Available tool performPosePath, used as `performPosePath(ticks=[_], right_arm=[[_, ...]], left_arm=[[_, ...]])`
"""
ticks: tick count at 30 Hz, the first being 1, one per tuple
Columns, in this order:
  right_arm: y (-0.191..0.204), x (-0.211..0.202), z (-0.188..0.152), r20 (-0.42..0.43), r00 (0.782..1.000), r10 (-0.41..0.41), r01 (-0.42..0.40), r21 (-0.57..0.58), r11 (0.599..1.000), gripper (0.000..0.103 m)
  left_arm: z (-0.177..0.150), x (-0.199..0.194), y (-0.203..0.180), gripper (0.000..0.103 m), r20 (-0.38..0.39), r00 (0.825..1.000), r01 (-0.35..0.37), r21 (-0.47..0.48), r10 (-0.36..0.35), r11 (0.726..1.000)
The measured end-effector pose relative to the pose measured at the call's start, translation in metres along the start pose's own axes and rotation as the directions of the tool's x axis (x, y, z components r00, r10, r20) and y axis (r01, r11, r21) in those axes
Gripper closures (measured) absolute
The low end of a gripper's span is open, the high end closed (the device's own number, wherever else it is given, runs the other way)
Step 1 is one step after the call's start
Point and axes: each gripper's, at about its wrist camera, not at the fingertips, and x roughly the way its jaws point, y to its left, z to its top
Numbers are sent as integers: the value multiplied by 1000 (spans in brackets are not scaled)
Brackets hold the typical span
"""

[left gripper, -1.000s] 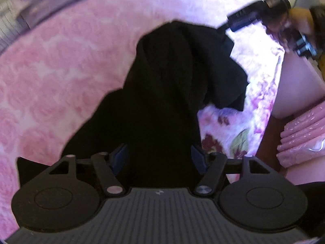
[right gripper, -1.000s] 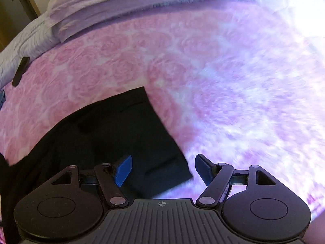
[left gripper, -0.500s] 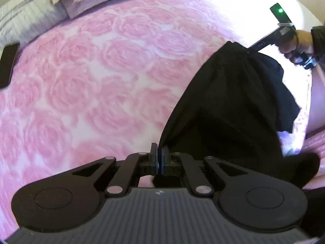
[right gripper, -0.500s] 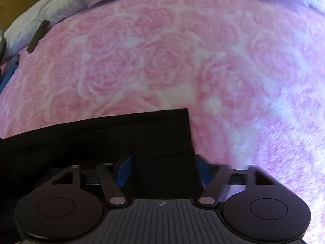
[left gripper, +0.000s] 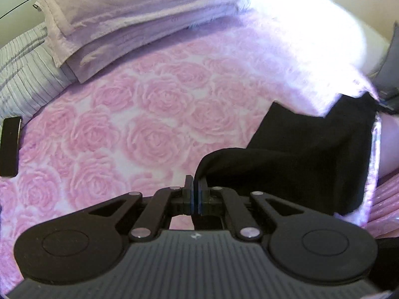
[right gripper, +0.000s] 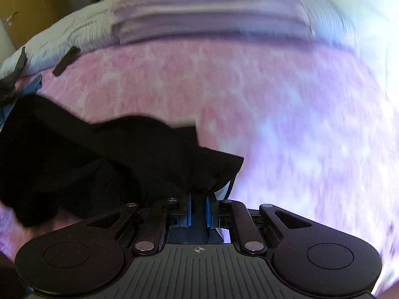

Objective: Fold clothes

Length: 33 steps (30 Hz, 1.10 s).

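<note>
Left wrist view: the left gripper (left gripper: 195, 191) pinches an edge of the black garment (left gripper: 306, 154), which lies draped on the pink rose blanket (left gripper: 149, 129). Right gripper (right gripper: 198, 205) clamps another bunched edge of it. A dark phone (left gripper: 10, 147) lies near lilac pillows (left gripper: 129, 20).

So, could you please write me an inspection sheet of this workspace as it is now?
Surface: bed with pink rose-pattern blanket.
Job's things: one black garment, spread between both grippers, partly lifted.
Clutter: flat black device at the blanket's left edge; blue cloth at far left.
Grippers: left gripper shut on the garment's edge; right gripper has its fingers clamped on a bunch of the garment.
Cables: nothing seen.
Surroundings: lilac pillows, grey striped bedding, wooden door.
</note>
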Motion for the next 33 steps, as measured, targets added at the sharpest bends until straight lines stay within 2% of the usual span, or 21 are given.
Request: performPosePath(ticks=[3, 6, 10, 12, 13, 14, 18, 20, 23, 26, 28, 30, 31, 32, 33], right_arm=[[-15, 10, -35, -82, 994, 77, -70, 77, 995, 94], [-22, 13, -58, -158, 975, 155, -142, 95, 985, 94], [-32, 7, -62, -180, 958, 222, -207, 99, 973, 91], [-46, 1, -55, -157, 969, 191, -179, 89, 980, 61], [-53, -4, -52, -132, 978, 160, -151, 79, 985, 37], [-57, -5, -45, -107, 983, 151, -144, 71, 987, 28], [-74, 3, -6, -13, 987, 159, -159, 33, 987, 28], [-76, 35, 26, 14, 979, 206, -206, -1, 979, 28], [-69, 102, 76, 37, 952, 303, -302, -34, 953, 28], [-56, 178, 116, -2, 932, 363, -362, -75, 929, 28], [-47, 224, 133, -65, 928, 367, -373, -115, 921, 28], [-42, 250, 141, -104, 924, 368, -381, -144, 913, 29], [-45, 252, 143, -100, 918, 383, -394, -149, 907, 53], [-48, 251, 146, -109, 906, 408, -420, -133, 898, 83], [-52, 245, 148, -108, 899, 423, -434, -111, 894, 84]], left_arm=[[2, 8, -9, 101, -70, 997, -39, 2, 39, 999], [-8, 9, -16, 101, -167, 982, -83, 35, 88, 996], [-24, 7, -20, 101, -250, 963, -104, 4, 102, 995], [-27, 10, -23, 101, -260, 960, -113, -7, 107, 994], [-27, 11, -24, 101, -262, 959, -118, -13, 110, 993], [-28, 13, -25, 101, -264, 958, -123, -20, 113, 992], [-28, 21, -27, 101, -265, 956, -138, -38, 123, 990], [-26, 24, -25, 101, -260, 957, -143, -47, 126, 989], [-27, 20, -24, 101, -243, 961, -148, -49, 132, 988], [-29, 13, -29, 101, -229, 963, -156, -36, 144, 987], [-30, 8, -33, 101, -223, 963, -163, -32, 151, 986], [-30, 5, -36, 101, -226, 962, -169, -40, 156, 985], [-29, 3, -38, 101, -227, 961, -173, -43, 159, 984], [-26, 0, -40, 101, -223, 961, -176, -41, 163, 983], [-20, -3, -42, 101, -210, 963, -178, -30, 168, 983]])
